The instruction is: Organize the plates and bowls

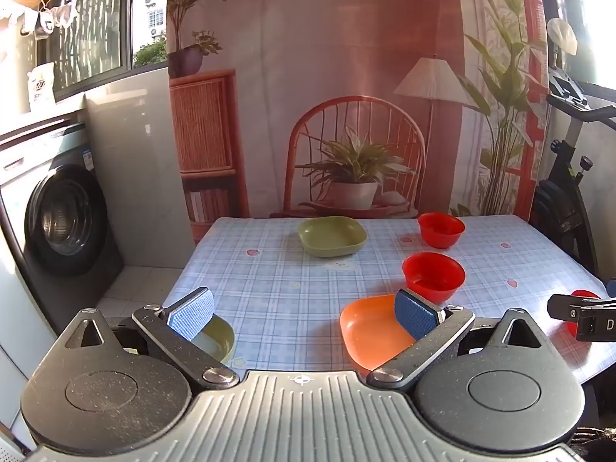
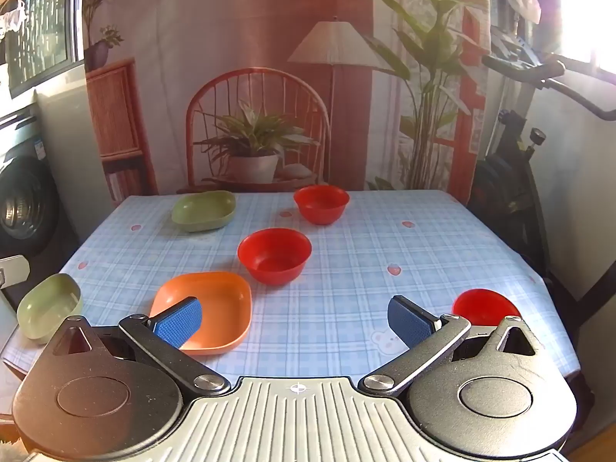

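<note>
On the blue checked table stand an orange square plate, a green plate at the far side, and a green plate at the near left corner. Three red bowls are there: far, middle, and near right. My left gripper is open and empty above the near table edge, between the near green plate and the orange plate. My right gripper is open and empty, between the orange plate and the near red bowl.
The table is backed by a printed backdrop. A washing machine stands to the left and an exercise bike to the right. The right gripper's body shows at the right edge of the left wrist view.
</note>
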{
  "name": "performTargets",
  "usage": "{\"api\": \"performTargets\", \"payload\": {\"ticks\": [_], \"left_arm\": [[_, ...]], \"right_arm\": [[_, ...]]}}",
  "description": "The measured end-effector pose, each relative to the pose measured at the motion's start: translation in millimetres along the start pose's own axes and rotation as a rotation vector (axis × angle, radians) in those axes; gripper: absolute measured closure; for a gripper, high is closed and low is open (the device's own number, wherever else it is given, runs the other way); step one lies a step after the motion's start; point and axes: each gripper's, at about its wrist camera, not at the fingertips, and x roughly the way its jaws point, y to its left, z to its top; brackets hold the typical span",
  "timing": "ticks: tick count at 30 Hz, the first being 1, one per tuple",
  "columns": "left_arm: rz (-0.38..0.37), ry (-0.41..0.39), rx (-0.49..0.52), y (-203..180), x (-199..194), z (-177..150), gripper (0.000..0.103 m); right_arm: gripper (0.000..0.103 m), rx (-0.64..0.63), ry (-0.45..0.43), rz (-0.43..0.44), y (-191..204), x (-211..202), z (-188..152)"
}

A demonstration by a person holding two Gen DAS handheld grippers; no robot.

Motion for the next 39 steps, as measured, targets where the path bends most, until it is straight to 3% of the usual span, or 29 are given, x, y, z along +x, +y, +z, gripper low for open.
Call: {"api": "performTargets", "payload": {"ticks": [39], "left_arm": [[0.003, 0.003, 0.008, -0.1, 0.6, 0.2, 0.002]], "right_arm": [[0.0, 0.003, -0.003, 0.002, -1.1, -0.3, 0.5]]}}
